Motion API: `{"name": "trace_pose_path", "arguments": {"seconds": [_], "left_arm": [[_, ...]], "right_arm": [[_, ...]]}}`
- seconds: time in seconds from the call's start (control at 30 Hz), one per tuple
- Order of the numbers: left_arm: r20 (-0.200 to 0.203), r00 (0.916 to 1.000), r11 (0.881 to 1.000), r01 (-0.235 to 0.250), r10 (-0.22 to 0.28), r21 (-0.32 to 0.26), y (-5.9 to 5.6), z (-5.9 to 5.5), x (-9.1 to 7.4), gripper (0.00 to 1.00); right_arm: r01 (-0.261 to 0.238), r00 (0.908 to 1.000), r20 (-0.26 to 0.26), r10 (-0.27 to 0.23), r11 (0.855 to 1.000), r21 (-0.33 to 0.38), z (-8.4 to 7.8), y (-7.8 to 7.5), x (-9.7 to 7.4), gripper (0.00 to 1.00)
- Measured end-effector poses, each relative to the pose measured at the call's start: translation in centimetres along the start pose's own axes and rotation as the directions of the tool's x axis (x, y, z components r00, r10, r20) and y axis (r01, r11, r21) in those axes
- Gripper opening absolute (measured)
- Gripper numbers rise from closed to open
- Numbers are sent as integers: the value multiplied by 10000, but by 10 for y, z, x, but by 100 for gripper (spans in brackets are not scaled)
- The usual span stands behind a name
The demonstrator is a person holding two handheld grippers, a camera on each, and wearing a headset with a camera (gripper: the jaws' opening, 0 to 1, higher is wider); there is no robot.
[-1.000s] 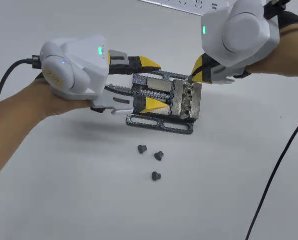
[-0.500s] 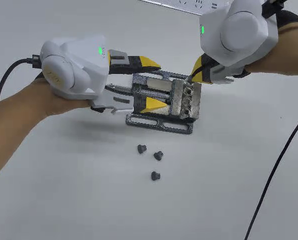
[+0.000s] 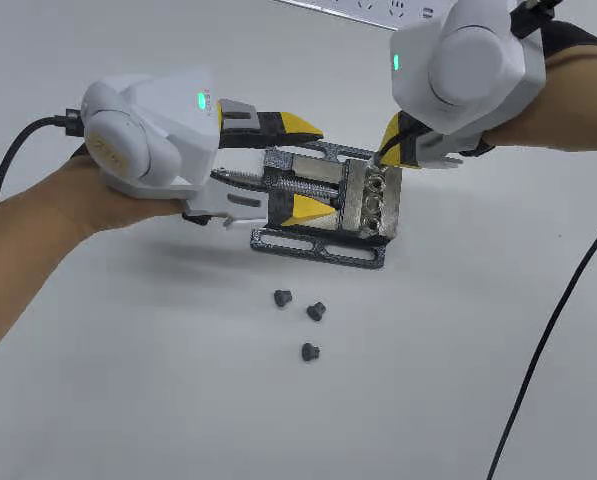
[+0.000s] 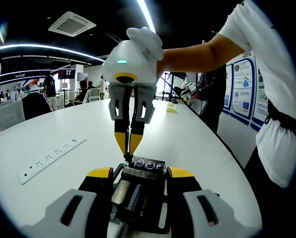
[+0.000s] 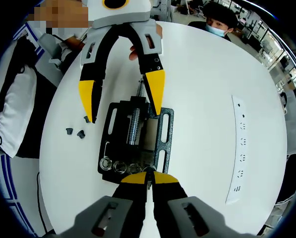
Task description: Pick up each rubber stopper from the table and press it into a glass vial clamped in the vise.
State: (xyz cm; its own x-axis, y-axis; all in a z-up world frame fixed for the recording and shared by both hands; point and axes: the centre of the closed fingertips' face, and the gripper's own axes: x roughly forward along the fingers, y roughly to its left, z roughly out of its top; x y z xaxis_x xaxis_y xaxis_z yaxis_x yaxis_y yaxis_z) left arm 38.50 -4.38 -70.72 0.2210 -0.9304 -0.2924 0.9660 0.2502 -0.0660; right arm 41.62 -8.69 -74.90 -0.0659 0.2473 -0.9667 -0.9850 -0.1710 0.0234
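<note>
Progress: three stoppers (image 3: 316,311) waiting on desk (image 3: 128,420), three vials (image 5: 120,166) unplugged. Right gripper (image 3: 384,158) clenched over fourth, left gripper (image 3: 323,168) fingers (image 3: 298,125) spread around vise (image 3: 323,250).

- I'm holding the left gripper (image 3: 306,168) level, its jaws spread wide and pointing toward 3 o'clock.
- I'm angling the right gripper (image 3: 386,158) down toward 7 o'clock, its jaws pinched together.

Nothing legible in my views.
The blue-framed wall posters (image 4: 244,84) carried print too small for me to read; the distant dark wall screen (image 4: 66,73) was only a blur.
</note>
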Motion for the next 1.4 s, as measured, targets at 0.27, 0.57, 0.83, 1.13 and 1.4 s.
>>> {"name": "trace_pose_path", "arguments": {"seconds": [0.27,0.57,0.83,1.13,1.4], "left_arm": [[-6,10000,10000,8,-8,-14,0,2,0,41],[-29,10000,10000,78,-78,-47,0,-1,1,41],[-52,9999,9999,108,-109,-49,-1,-3,2,41],[-43,10000,10000,64,-64,-40,1,-3,0,41],[-44,10000,10000,69,-69,-50,0,-4,1,41]], "right_arm": [[-107,9999,-95,107,9999,61,-1,-2,1,2],[-63,9998,165,58,9995,308,0,0,-1,3],[-87,9998,168,81,9994,344,0,-1,-1,1],[-53,9999,102,49,9994,343,-1,-1,-2,1],[-107,9999,51,105,9989,446,-3,-2,-1,1]]}}
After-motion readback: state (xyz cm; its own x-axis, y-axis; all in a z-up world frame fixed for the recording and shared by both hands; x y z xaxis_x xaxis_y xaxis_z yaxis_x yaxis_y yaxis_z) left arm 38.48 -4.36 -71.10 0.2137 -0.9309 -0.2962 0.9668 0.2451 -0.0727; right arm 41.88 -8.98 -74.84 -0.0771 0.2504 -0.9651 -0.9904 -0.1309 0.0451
